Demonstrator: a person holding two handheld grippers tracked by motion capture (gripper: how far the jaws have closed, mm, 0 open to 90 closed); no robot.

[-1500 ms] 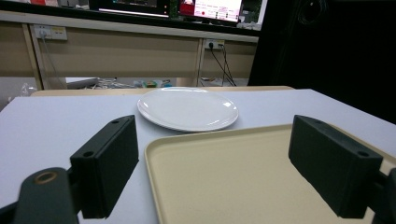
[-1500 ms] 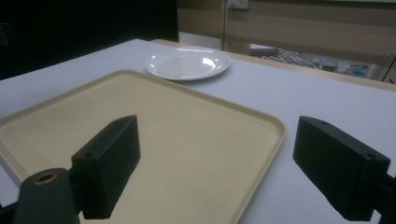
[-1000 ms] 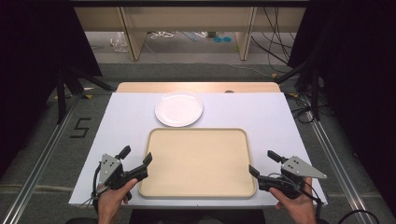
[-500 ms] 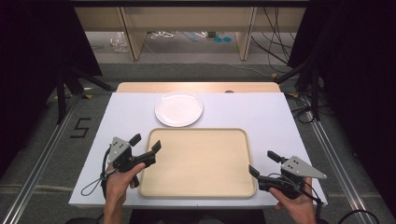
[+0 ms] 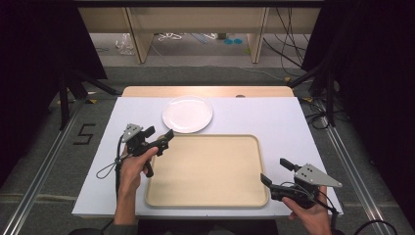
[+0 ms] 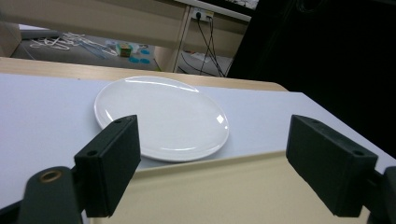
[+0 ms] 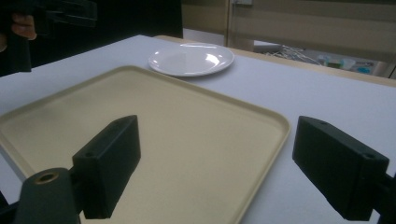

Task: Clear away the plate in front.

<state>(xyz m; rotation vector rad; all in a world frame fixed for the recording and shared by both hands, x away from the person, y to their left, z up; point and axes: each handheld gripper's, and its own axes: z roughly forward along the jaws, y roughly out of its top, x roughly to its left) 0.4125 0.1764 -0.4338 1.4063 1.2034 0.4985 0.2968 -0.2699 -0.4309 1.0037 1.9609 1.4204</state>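
Near the round white ceramic plate (image 5: pixel 188 114), the left gripper (image 5: pixel 159 138) has jaws apart over the beige rectangular plastic tray (image 5: pixel 208 196); the right gripper (image 5: pixel 275 175) also gapes

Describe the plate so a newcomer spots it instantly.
On the white table, look past the far edge of the big beige tray, toward its left corner. The plate lies there: round, glossy white and empty, the scene's sole round dish.

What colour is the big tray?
The tray is a pale beige, cream-like colour, plain with no pattern. The high view shows it best.
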